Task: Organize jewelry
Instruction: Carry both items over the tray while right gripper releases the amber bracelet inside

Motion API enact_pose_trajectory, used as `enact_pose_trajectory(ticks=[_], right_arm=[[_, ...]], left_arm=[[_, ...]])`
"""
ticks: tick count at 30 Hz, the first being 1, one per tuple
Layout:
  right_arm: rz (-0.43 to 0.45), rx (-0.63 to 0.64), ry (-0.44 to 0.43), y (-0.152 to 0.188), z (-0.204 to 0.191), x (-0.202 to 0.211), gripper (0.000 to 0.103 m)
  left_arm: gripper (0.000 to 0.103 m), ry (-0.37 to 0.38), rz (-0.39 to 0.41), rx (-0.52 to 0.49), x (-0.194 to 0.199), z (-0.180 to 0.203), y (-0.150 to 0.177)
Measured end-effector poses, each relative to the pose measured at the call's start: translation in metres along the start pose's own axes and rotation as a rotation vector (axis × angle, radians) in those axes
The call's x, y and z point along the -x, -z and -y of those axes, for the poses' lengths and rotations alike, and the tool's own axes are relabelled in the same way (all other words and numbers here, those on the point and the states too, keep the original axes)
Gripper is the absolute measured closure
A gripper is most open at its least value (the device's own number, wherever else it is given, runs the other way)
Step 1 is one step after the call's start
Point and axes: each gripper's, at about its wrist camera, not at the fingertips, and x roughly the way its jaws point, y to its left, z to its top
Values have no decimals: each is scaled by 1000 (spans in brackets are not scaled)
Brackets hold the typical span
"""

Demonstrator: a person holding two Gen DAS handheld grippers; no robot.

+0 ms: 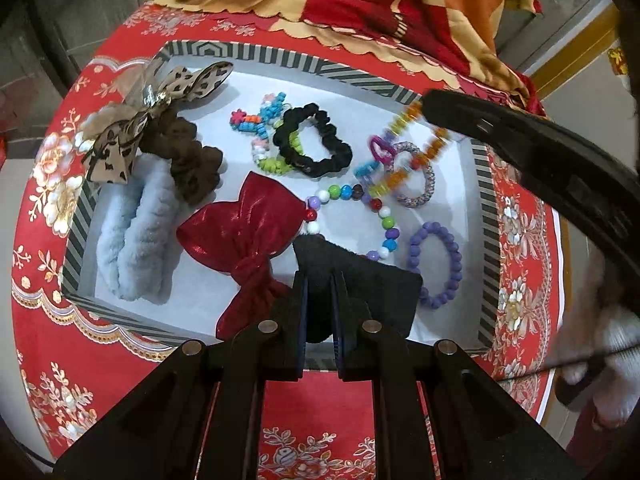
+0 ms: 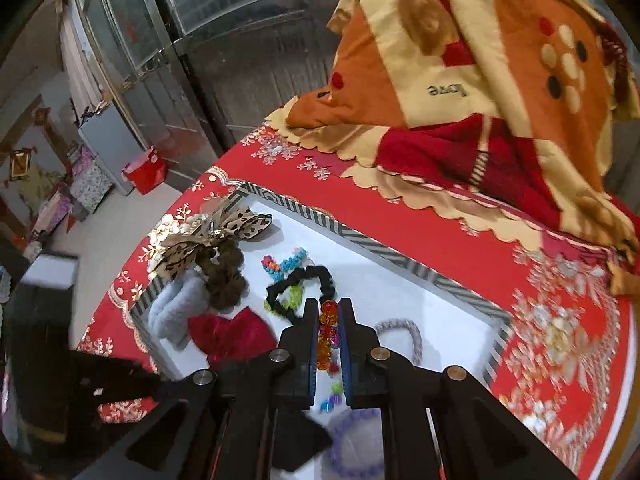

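Left wrist view shows most of the sorting already done: your striped box [image 1: 486, 200] holds the leopard-print bow [image 1: 132, 128], brown scrunchie [image 1: 192, 160], pale blue fluffy band [image 1: 132, 236], red bow [image 1: 244, 248], black scrunchie [image 1: 316, 140], the small multicoloured bead bracelet [image 1: 264, 132], the big-bead bracelet [image 1: 360, 208], a purple bead bracelet [image 1: 436, 268] and a grey braided tie [image 1: 416, 176]. I see nothing loose on the red floral worktop [image 1: 520, 248] outside the box, so I judge only the two pieces you are carrying remain.

Your left gripper [image 1: 320, 280] is pinched on a black velvet piece [image 1: 360, 276] at the near edge of the box, over the white floor. Your right gripper [image 2: 328, 312] is clamped on an orange crystal bead strand [image 2: 325, 336]; in the left view that strand [image 1: 412, 148] hangs blurred over the far right corner, with more colourful beads trailing down towards the braided tie.

For room: the barest white floor lies along the far wall and in the near left corner by the fluffy band. The right side is crowded, and the dangling strand could snag the bracelets under it. The box walls are low, and the folded orange blanket [image 2: 480, 80] sits well behind the box. Your two grippers are near each other over the right half, so mind crossing.
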Motion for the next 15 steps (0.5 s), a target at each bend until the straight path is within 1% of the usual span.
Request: enact_pose_trajectory(ticks=[3, 6, 11, 14, 15], right_arm=[[-26, -9, -5, -8, 12, -27, 94], [-53, -26, 22, -10, 26, -49, 94], [-71, -75, 61, -4, 49, -68, 94], [-63, -101, 53, 0, 57, -71, 94], [-66, -115, 47, 2, 60, -71, 93]], left_arm=[[94, -3, -1, 12, 0, -1, -1], [94, -11, 0, 14, -1, 0, -2], [94, -36, 14, 8, -5, 3, -4], [87, -54, 23, 1, -5, 5, -4], [78, -58, 25, -1, -6, 6, -5]])
